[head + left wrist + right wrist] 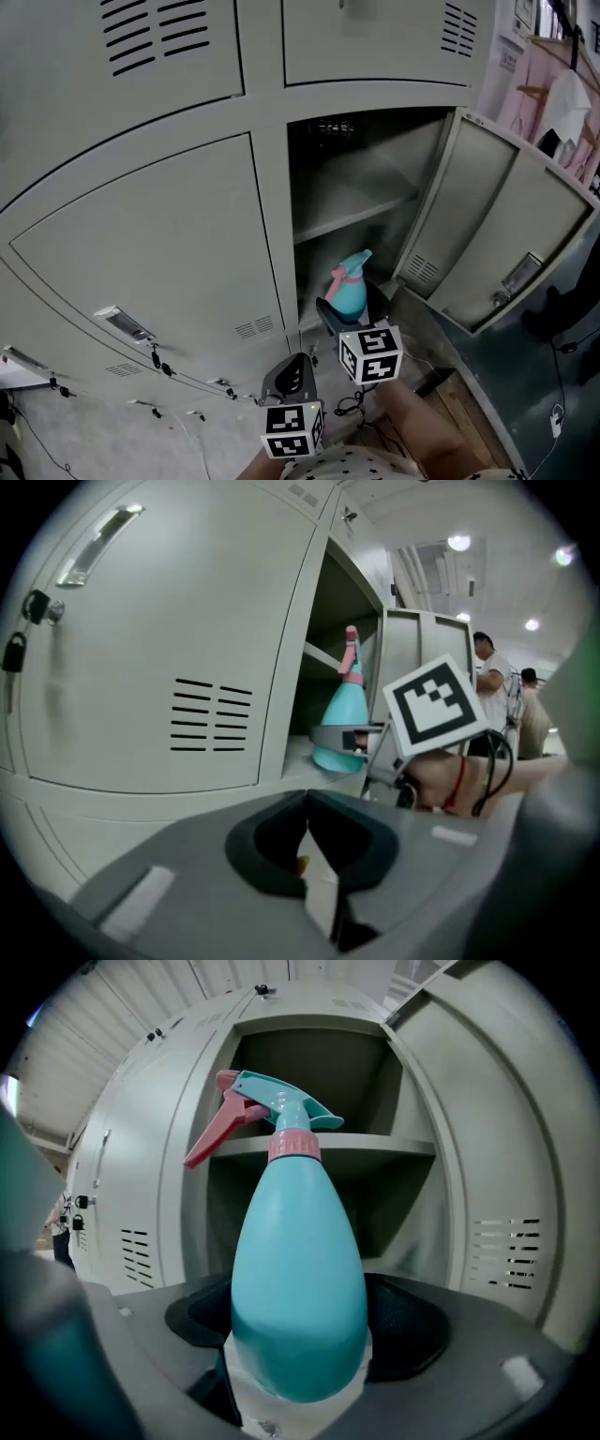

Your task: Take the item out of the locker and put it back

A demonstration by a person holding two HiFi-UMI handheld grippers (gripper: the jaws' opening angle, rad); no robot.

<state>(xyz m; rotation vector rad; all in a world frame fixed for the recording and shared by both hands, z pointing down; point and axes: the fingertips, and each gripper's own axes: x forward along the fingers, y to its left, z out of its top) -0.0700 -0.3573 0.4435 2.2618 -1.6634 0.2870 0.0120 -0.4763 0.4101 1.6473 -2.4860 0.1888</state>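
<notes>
1. Two tools are in view. The left tool (307,841) is clenched on nothing, with its jaws meeting. It sits just left of and a little behind the right tool, facing the closed door (159,649). It is best held there, out of the bottle's path.
2. Right tool (349,307) grasps the spray bottle (298,1279) round its fat lower body, with a pad pressing on each side. The bottle stands upright, its pink trigger (217,1129) pointing to the tool's left.
3. The bottle is at the mouth of the locker's (272,234) open compartment, which lies straight ahead of the tool. A shelf (384,1146) lies ahead and above.
4. The tapered, smooth body could probably slip upward, so the grip should stay firm and the bottle vertical. The nozzle must clear the shelf edge, and the open door (506,225) stands to the tool's right.
5. Both tools point nearly level, tipped slightly down. The right hand (450,780) sits behind its marker cube.
</notes>
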